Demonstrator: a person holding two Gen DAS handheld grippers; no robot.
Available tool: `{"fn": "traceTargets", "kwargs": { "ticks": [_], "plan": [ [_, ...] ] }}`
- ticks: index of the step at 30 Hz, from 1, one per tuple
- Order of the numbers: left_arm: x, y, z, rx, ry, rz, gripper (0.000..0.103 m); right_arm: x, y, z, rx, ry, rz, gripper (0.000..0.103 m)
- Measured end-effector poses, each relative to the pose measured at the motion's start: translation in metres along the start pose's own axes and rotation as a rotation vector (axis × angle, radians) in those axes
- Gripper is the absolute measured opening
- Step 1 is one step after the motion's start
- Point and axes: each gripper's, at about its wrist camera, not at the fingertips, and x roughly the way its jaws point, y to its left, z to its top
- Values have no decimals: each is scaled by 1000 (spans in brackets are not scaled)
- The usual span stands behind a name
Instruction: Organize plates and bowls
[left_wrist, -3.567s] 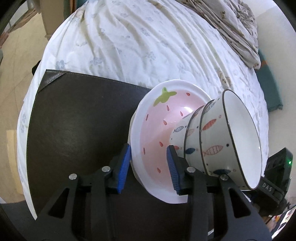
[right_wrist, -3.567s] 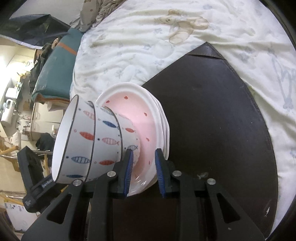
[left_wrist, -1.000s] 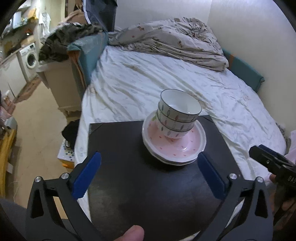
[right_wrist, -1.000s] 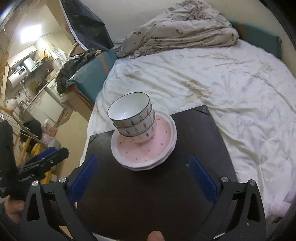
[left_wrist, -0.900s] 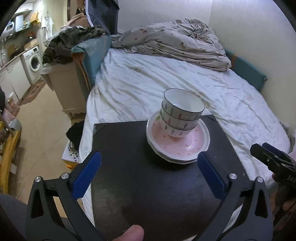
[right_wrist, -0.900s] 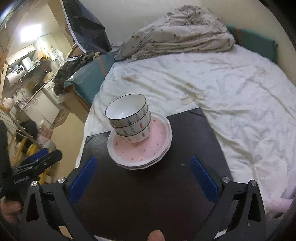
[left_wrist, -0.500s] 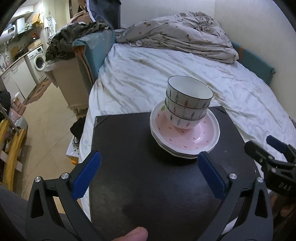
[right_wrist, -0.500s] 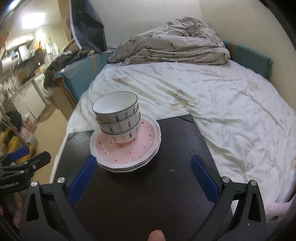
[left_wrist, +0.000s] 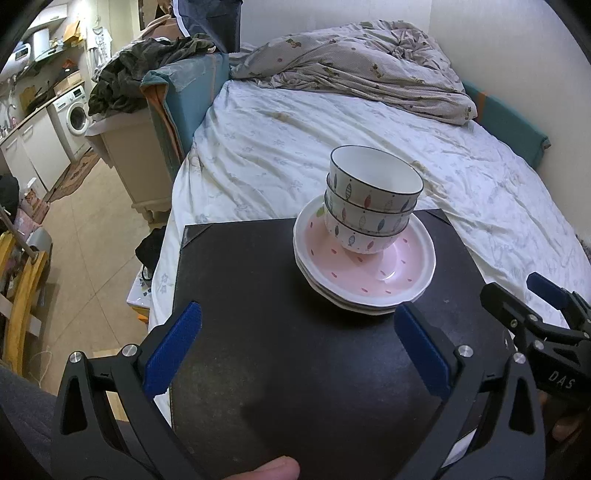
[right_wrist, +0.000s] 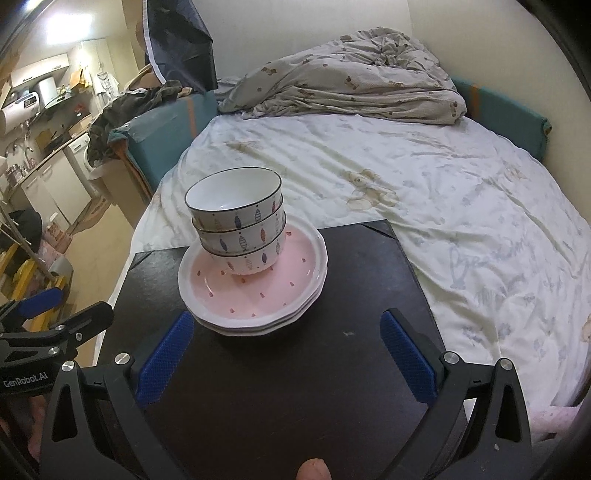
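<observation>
Three fish-patterned bowls (left_wrist: 371, 205) are nested in a stack on a pile of pink-centred white plates (left_wrist: 391, 284), on the far part of a black board (left_wrist: 258, 332) lying on the bed. The stack also shows in the right wrist view, bowls (right_wrist: 240, 229) on plates (right_wrist: 280, 291). My left gripper (left_wrist: 295, 347) is wide open and empty, held back from the plates. My right gripper (right_wrist: 284, 350) is wide open and empty, just short of the plates. Each gripper shows in the other's view, the right one (left_wrist: 532, 314) and the left one (right_wrist: 48, 314).
The board (right_wrist: 295, 387) rests on a white patterned bedsheet (right_wrist: 461, 229). A rumpled duvet (right_wrist: 351, 88) lies at the head. A teal headboard pad (left_wrist: 517, 129) lines the wall. Left of the bed are a cabinet (left_wrist: 129, 155), a clothes pile (left_wrist: 147, 70) and a washing machine (left_wrist: 74, 114).
Both grippers let go of the plate stack, opened wide and pulled back. The dishes now stand level on the board. Over the last second the cameras drifted slightly closer.
</observation>
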Motion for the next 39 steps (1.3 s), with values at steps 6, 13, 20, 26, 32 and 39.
{"fn": "traceTargets", "kwargs": {
  "ticks": [6, 13, 20, 26, 32, 39],
  "plan": [
    [-1, 1, 0, -1, -5, 1, 103, 1, -1, 2, 4, 0, 1, 103],
    [1, 1, -1, -5, 6, 4, 103, 0, -1, 1, 3, -2, 0, 103],
    [-1, 3, 0, -9, 4, 2, 103, -1, -2, 1, 12, -1, -4, 103],
    [-1, 4, 0, -10, 5, 2, 103, -1, -5, 1, 24, 4, 3, 103],
    [-1, 4, 0, -12, 6, 2, 103, -1, -5, 0, 19, 4, 2, 103],
    [-2, 5, 0, -12, 3, 2, 103, -2, -6, 0, 20, 3, 4, 103]
  ]
}}
